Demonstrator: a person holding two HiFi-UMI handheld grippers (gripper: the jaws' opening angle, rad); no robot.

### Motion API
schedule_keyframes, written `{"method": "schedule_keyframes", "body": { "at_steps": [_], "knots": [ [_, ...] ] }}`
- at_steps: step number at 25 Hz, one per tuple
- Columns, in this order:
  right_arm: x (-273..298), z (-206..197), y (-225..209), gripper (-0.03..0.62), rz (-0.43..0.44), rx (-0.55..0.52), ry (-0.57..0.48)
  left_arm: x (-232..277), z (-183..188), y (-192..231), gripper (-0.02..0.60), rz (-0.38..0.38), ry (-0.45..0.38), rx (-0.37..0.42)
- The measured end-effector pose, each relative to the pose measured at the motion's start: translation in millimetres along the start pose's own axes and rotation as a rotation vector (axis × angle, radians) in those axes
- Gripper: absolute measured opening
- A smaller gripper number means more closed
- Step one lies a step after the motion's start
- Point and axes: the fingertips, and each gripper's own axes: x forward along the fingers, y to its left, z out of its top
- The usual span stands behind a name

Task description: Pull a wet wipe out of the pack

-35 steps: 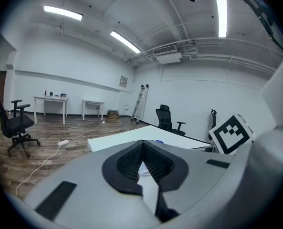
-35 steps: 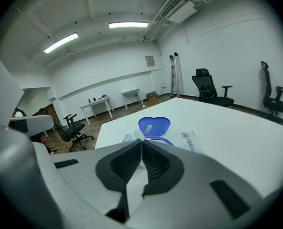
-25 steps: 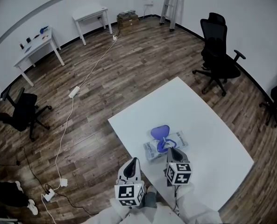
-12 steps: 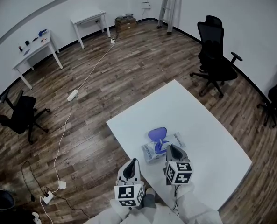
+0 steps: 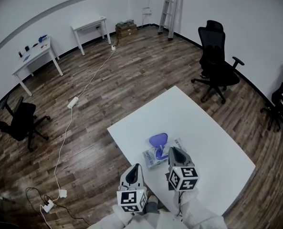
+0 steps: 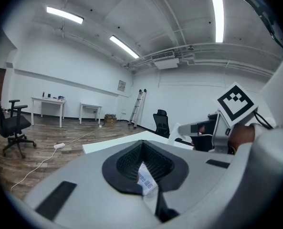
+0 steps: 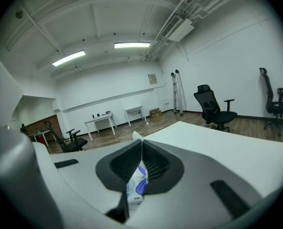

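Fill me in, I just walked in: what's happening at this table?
A person is working on a wet wipe pack, its purple lid open, on the white table. The right hand-held gripper is shut on a wipe above the pack. The left hand-held gripper is shut near the pack's end; whether it grips is unclear.

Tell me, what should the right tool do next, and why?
Probably lift the right tool straight up a bit. Its jaws are shut on a white wipe tip, and the pack lies just below on the table, purple lid open, so the wipe seems not out yet. The left tool looks shut on the pack's edge, steadying it.
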Motion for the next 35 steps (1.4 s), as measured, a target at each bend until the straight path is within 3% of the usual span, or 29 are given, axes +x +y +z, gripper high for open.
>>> {"method": "schedule_keyframes", "body": {
  "at_steps": [14,28,35],
  "knots": [
    [-37.7,27.8,-6.2,0.014,-0.036,-0.007,-0.079,0.9,12.5,-16.6,-0.002,-0.056,-0.026,0.032],
    [-80.9,-3.3,-39.0,0.014,-0.165,0.058,-0.067,9.2,17.2,-52.5,-0.002,-0.169,-0.035,0.029],
    [-85.7,-7.4,-41.9,0.012,-0.192,0.021,-0.045,9.1,17.1,-57.3,-0.002,-0.18,-0.034,0.027]
  ]
}}
